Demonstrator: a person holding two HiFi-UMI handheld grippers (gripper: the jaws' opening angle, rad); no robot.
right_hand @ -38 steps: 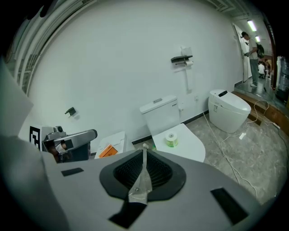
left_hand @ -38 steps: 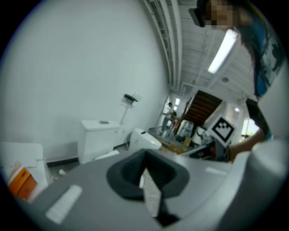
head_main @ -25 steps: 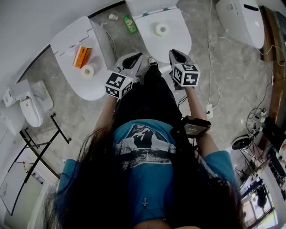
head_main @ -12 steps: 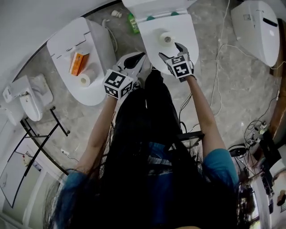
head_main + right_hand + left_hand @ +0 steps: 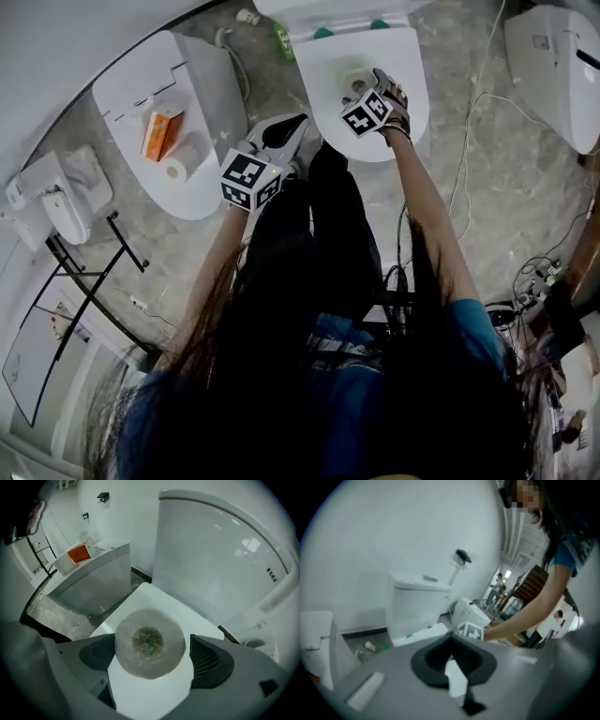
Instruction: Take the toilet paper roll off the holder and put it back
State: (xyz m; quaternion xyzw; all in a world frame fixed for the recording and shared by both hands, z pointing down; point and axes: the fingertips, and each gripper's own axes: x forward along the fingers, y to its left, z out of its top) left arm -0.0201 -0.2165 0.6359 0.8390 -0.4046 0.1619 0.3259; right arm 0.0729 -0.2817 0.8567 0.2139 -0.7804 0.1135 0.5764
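We see a grey marbled stone floor (image 5: 487,169) filling most of the head view, with a curved plain white wall (image 5: 56,47) at upper left. Three white ceramic toilets stand along the top: upper left (image 5: 127,89), top centre (image 5: 323,84), upper right (image 5: 553,56). A thin black metal frame (image 5: 89,295) is at lower left and a tangle of cables (image 5: 536,279) lies on the floor at right. Light is even and diffuse.
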